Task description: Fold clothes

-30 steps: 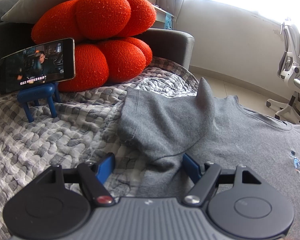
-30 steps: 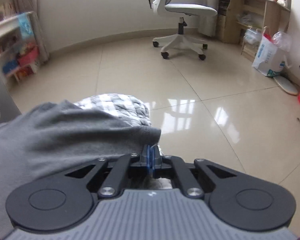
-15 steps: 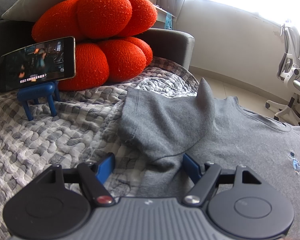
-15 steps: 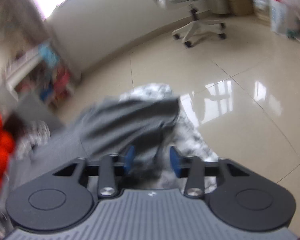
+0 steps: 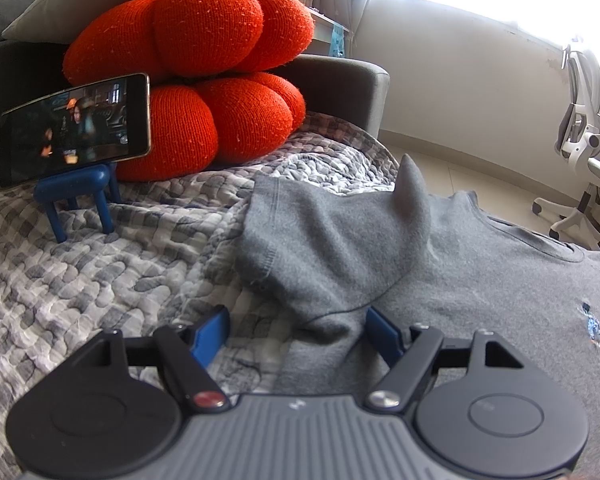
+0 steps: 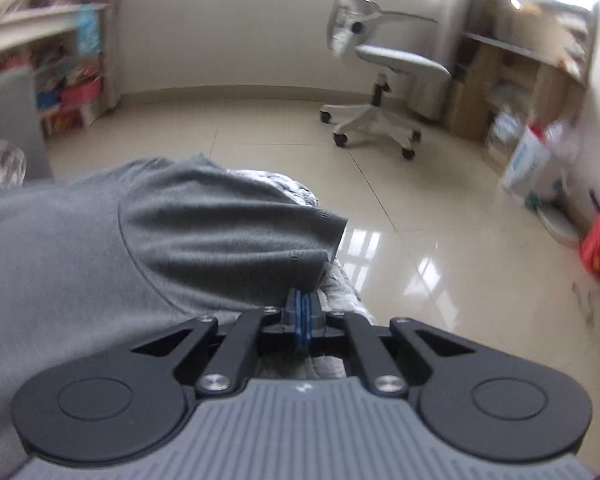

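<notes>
Fingers of the left gripper (image 5: pixel 296 330) stand spread, with the soft grey knit T-shirt (image 5: pixel 480 280) lying on the checked quilt (image 5: pixel 100 272) between and ahead of them; right gripper (image 6: pixel 302 312) fingers are clenched at its limp sleeve hem (image 6: pixel 312 256). Light, floppy cloth; hems and corners seem the surest holds.

I see a sofa (image 5: pixel 342 76) covered by a grey-and-white checked blanket (image 5: pixel 100 280) — on it a grey T-shirt (image 5: pixel 480 280) spread toward the front edge, a phone on a blue stand (image 5: pixel 74 190) and an orange knit cushion (image 5: pixel 204 80) at the back.
</notes>
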A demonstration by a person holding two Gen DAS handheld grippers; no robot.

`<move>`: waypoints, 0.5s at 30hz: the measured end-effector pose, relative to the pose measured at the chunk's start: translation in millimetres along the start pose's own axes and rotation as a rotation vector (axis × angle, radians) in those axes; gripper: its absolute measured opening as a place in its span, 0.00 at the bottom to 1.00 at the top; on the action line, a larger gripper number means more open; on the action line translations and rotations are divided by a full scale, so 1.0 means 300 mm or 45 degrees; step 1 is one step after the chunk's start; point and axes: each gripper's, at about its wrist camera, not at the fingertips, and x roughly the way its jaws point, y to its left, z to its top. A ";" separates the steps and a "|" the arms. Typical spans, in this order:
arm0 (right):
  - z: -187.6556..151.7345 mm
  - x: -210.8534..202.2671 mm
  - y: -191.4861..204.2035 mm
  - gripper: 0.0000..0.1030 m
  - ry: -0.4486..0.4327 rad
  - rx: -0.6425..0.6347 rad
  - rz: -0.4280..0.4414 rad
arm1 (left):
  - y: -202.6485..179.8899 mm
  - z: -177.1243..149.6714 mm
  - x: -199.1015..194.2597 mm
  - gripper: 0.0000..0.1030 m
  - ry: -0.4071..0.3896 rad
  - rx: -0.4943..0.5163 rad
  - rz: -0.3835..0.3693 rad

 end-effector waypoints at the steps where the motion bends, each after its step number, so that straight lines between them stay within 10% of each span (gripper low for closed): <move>1: 0.004 -0.009 -0.007 0.03 0.000 0.014 0.000 | 0.001 0.001 0.000 0.75 0.001 -0.001 0.000; 10: 0.047 -0.062 -0.031 0.14 -0.051 0.066 0.003 | 0.122 0.099 -0.091 0.60 -0.079 -0.149 -0.083; 15: 0.087 -0.076 0.078 0.14 -0.045 0.066 0.162 | 0.242 0.211 0.036 0.68 0.075 -0.430 -0.167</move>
